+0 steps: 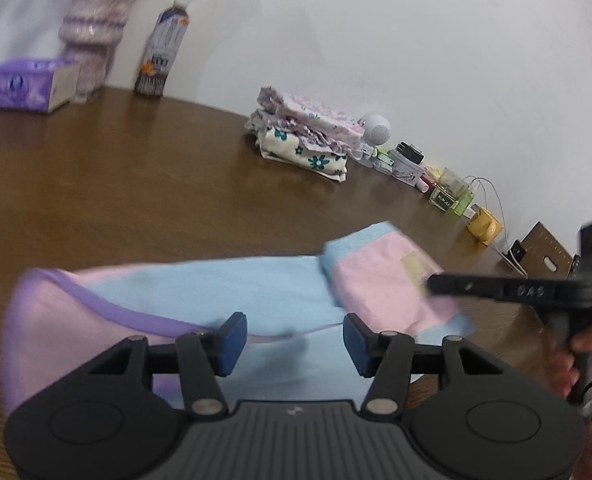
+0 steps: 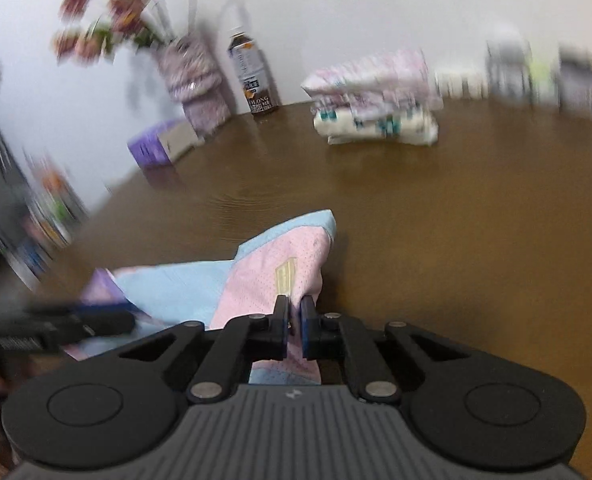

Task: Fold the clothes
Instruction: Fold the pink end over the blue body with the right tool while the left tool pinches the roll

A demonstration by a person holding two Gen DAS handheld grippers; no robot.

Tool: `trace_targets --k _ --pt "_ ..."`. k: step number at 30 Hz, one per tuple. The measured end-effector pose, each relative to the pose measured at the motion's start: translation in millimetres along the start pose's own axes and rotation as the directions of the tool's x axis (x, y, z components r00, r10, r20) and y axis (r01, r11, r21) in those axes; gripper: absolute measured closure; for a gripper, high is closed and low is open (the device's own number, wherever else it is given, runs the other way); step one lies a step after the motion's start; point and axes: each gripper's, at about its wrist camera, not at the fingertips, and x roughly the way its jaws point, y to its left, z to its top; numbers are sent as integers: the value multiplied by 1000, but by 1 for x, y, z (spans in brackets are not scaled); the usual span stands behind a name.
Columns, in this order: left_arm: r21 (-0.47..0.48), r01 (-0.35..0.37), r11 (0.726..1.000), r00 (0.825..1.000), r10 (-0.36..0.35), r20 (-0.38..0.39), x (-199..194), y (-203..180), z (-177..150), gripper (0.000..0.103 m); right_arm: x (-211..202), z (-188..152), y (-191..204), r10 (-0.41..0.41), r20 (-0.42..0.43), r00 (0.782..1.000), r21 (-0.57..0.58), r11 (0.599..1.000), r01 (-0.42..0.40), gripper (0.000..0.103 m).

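A pastel garment in pink, light blue and purple lies on the brown table, partly folded, with a pink panel turned over its right end. My left gripper hangs open just above the garment's near edge, nothing between its blue pads. My right gripper is shut on the pink edge of the garment, lifting that corner off the table. From the right of the left wrist view the right gripper's black fingers reach onto the pink panel.
A stack of folded floral clothes sits at the back by the wall. A bottle, a purple tissue box and a vase stand at the back left. Small items line the wall at right.
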Motion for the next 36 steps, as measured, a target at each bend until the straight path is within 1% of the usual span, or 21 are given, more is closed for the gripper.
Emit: trace_targets --k 2,4,6,8,11,16,19,20,21,23,24,26,27,29,30,32,33,34,36 --pt "13 5 1000 1000 -5 15 -4 3 0 50 -3 6 23 -47 -4 999 -119 992 46 98" --pt "16 18 1000 999 -19 26 -8 6 -1 50 -1 10 49 -87 -11 996 -235 969 82 98" --pt "19 33 999 999 -33 37 -11 9 -1 49 7 11 73 -99 -31 995 -319 944 84 98" --pt "21 39 999 998 -40 47 -15 11 -1 46 15 12 93 -92 -52 994 -363 929 67 98" --pt "17 40 999 997 -41 61 -21 18 -3 44 25 11 115 -63 -76 995 -380 924 29 98" --pt "-13 32 999 997 -31 69 -27 31 -7 43 43 5 136 -7 -115 993 -348 937 -34 97" --pt "-30 19 999 997 -17 69 -29 36 -8 42 57 -1 133 40 -139 990 -282 956 -78 96" --pt "-36 14 999 997 -11 71 -29 37 -8 42 59 -2 129 71 -140 988 -246 963 -105 94" --pt "-41 9 999 997 -6 73 -30 38 -9 42 56 -3 122 106 -125 987 -203 971 -130 91" --pt "-52 0 999 997 4 77 -31 39 -9 42 43 -3 107 164 -74 984 -117 978 -172 91" --pt "-49 4 999 997 0 81 -31 37 -8 42 34 -3 98 179 -36 983 -82 980 -181 91" --pt "-40 15 999 996 -11 89 -31 33 -6 43 12 -7 78 161 37 986 -37 986 -160 91" --pt "-22 29 999 996 -26 89 -28 26 -5 43 5 -11 69 134 53 990 -22 991 -133 91" --pt "17 56 998 996 -57 73 -20 12 -4 45 -2 -21 54 71 54 996 -5 997 -71 90" --pt "37 70 997 995 -72 65 -15 5 -4 47 -1 -27 48 61 43 997 7 998 -61 89" --pt "76 84 994 995 -87 41 -4 -9 -4 65 5 -39 42 71 21 997 28 997 -72 89" --pt "91 76 993 997 -78 22 4 -14 -5 70 9 -44 42 78 14 997 30 997 -78 89" --pt "93 63 994 998 -64 7 10 -17 -6 72 13 -49 41 84 7 996 31 996 -84 89" --pt "61 48 997 999 -48 -7 15 -16 -8 72 14 -53 40 105 19 994 41 994 -105 89"
